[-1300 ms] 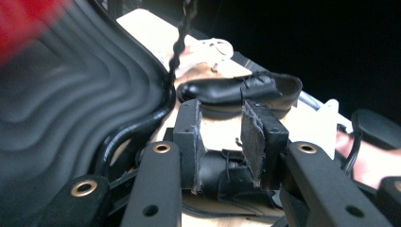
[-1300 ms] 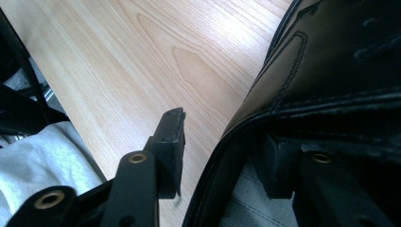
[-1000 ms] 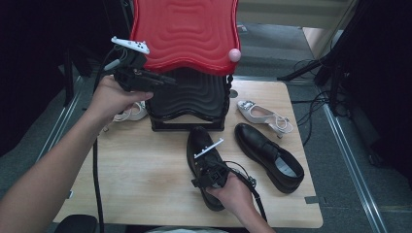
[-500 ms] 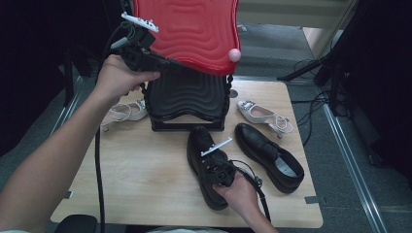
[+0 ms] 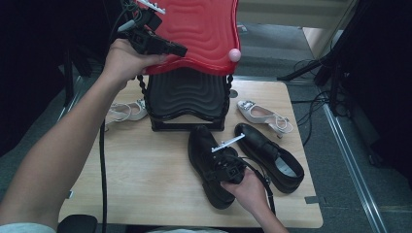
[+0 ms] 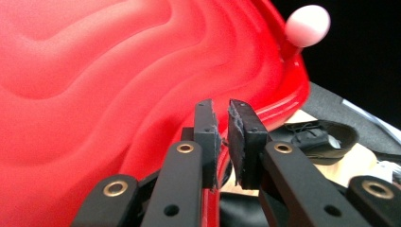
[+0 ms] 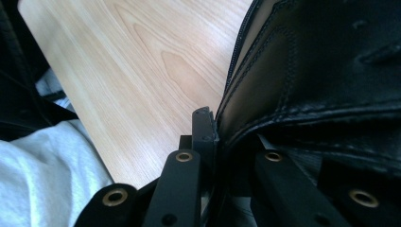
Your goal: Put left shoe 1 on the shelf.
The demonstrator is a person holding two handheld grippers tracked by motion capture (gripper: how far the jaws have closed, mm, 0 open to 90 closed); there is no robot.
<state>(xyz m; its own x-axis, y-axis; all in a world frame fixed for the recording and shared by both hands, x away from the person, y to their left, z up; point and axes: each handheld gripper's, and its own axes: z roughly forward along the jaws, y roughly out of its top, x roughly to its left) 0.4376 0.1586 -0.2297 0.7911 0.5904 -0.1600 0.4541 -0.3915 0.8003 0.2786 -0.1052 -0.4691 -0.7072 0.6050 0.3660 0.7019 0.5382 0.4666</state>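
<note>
From the high view, a light wooden desk (image 5: pixel 145 179) stands in a dim room with grey floor and cables at the right. A black ribbed box (image 5: pixel 187 99) sits at the desk's far middle, its red lid (image 5: pixel 204 29) raised, with a pink knob (image 5: pixel 234 54) at the lid's edge. The left hand-held gripper (image 5: pixel 182 50) is clamped on the lid's lower rim. A white shoe (image 5: pixel 124 111) lies left of the box and another white shoe (image 5: pixel 265 115) right of it. Two black shoes lie in front: the left black shoe (image 5: pixel 204 153), gripped at its collar by the right hand-held gripper (image 5: pixel 218 170), and the right black shoe (image 5: pixel 272 155) just beside it.

In the left gripper view, the jaws have just been closing and pinch the red rim.

In the right gripper view, the jaws have just been closing on the black leather collar, over bare wood. No writing is readable.
</note>
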